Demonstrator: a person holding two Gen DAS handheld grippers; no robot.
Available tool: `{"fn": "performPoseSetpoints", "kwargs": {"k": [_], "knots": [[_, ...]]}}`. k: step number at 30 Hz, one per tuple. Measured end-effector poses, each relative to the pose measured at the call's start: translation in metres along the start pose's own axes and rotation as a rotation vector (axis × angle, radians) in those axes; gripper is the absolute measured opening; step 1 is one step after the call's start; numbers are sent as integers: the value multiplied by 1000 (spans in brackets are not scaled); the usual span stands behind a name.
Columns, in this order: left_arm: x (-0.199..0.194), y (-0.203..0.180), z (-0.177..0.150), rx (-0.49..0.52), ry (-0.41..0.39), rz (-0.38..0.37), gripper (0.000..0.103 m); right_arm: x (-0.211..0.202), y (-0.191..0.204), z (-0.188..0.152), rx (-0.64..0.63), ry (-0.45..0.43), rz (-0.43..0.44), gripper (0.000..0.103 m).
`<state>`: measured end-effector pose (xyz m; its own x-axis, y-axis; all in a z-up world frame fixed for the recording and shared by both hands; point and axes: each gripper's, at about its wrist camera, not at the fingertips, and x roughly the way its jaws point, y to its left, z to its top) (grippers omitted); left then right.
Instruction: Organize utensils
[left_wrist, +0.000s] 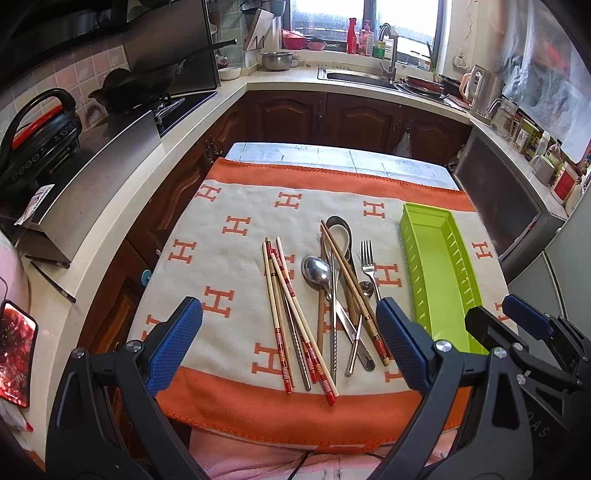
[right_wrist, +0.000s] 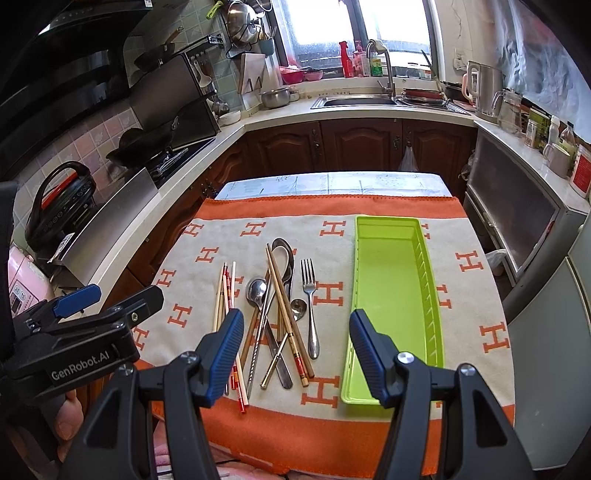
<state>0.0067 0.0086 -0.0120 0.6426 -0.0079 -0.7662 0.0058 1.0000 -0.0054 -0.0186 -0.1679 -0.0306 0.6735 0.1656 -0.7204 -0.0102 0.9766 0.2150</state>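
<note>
Both claws hover above the near edge of a small table, and each holds nothing. The left gripper has its two blue, ribbed rubber pads spread wide apart on black plastic arms; the right gripper likewise stands wide open, its blue pads textured with fine ridges. Under them lies a soft, napped cloth, cream in the middle with a broad orange border and orange H shapes woven across it. The utensils lie loose in a tangled heap near the cloth's centre: a fan of pale chopsticks with red-patterned ends on the left, a shiny steel spoon bowl-up beside them, a glossy white ceramic spoon at the far end crossed by brown wooden chopsticks, and a slim four-tined metal fork on the right edge of the heap. A long, narrow lime-green plastic tray, rectangular with ribbed slots along its right wall, sits just to the right of the pile, with nothing in it.
</note>
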Motion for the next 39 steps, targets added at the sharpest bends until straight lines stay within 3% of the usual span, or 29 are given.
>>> {"fn": "performPoseSetpoints", "kwargs": {"k": [16,39], "knots": [[4,2,-3,-1,10,0,94,4,2,-3,-7,17,6,60],[69,12,8,-31,124,-7,94,41,-1,3,7,96,-6,60]]}}
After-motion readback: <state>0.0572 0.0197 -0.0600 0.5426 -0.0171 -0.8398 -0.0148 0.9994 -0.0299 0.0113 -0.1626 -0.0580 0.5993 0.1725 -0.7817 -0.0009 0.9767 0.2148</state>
